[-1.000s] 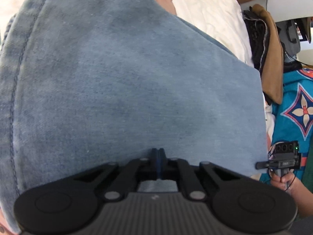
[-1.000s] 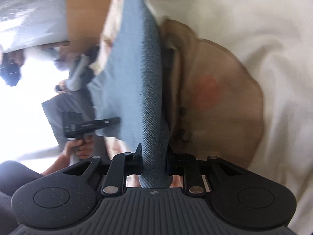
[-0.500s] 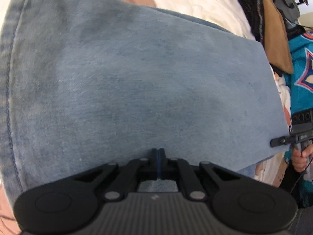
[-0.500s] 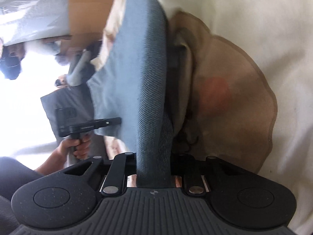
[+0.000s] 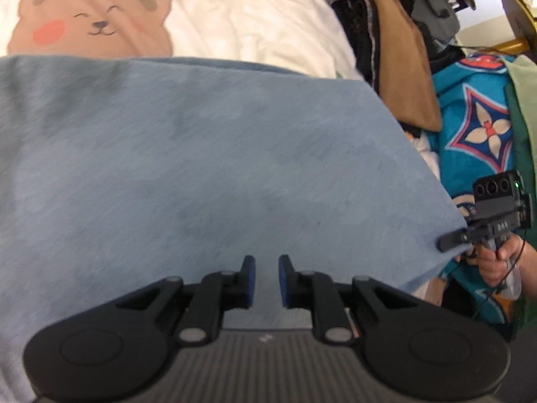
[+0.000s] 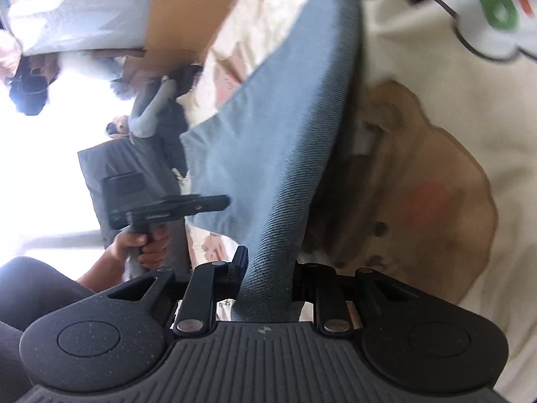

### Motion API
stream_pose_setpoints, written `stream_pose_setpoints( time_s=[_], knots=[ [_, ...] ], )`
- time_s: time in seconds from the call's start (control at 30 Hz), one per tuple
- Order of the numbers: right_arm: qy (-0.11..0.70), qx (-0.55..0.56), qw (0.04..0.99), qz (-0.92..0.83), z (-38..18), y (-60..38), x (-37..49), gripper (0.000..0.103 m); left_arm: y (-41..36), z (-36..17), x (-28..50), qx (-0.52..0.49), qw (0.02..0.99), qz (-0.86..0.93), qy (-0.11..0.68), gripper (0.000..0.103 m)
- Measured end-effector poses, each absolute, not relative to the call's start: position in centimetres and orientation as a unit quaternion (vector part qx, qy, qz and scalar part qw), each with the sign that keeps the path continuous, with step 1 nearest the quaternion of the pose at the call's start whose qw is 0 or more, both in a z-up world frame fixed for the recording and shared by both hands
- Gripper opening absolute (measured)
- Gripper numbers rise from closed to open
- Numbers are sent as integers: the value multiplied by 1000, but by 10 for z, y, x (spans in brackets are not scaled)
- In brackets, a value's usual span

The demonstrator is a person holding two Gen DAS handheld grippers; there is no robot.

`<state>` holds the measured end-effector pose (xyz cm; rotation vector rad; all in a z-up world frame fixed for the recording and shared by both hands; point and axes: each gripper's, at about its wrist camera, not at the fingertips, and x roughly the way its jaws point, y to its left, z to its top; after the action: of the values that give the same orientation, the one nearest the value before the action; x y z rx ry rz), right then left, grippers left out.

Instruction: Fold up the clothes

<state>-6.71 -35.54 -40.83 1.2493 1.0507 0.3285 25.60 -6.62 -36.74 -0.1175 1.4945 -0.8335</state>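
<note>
A light blue denim garment [image 5: 201,168] lies spread over a white sheet with a brown bear print [image 5: 90,30]. My left gripper [image 5: 266,262] hovers over the garment's near edge. Its jaws are opening, with a clear gap and no cloth pressed between the pads. At the right, my right gripper [image 5: 448,244] holds the garment's corner, a hand [image 5: 500,262] around its handle. In the right wrist view a thick denim fold [image 6: 285,117] runs up between the fingers of my right gripper [image 6: 268,262]. Those jaws are opening slightly, still pinching the fold. The left gripper [image 6: 220,202] sits at the cloth's far edge.
A pile of brown and black clothes [image 5: 396,67] lies at the back right, with a teal patterned cloth [image 5: 476,127] beside it. A cardboard box [image 6: 188,10] stands beyond the bed. The bear-print sheet [image 6: 436,184] lies under the raised fold.
My left gripper's jaws have parted and let go of the denim edge. It has drawn back, so the bear print now shows beyond the garment. The right gripper has risen with its fold.
</note>
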Motion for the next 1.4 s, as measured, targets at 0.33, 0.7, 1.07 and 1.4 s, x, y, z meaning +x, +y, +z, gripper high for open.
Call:
stream_pose_setpoints(
  time_s=[0.33, 0.7, 1.07, 1.4],
  knots=[
    [490, 547, 667, 129, -411, -358, -70, 20, -108, -397, 270, -86, 653, -390, 643, 15],
    [499, 542, 665, 118, -430, -350, -65, 48, -93, -423, 220, -69, 629, -376, 677, 6],
    [452, 556, 696, 52, -450, -384, -67, 52, -96, -405, 253, -67, 662, -356, 656, 9],
    [438, 550, 710, 39, -461, -400, -31, 51, -116, -408, 292, -63, 698, -328, 634, 9]
  ],
)
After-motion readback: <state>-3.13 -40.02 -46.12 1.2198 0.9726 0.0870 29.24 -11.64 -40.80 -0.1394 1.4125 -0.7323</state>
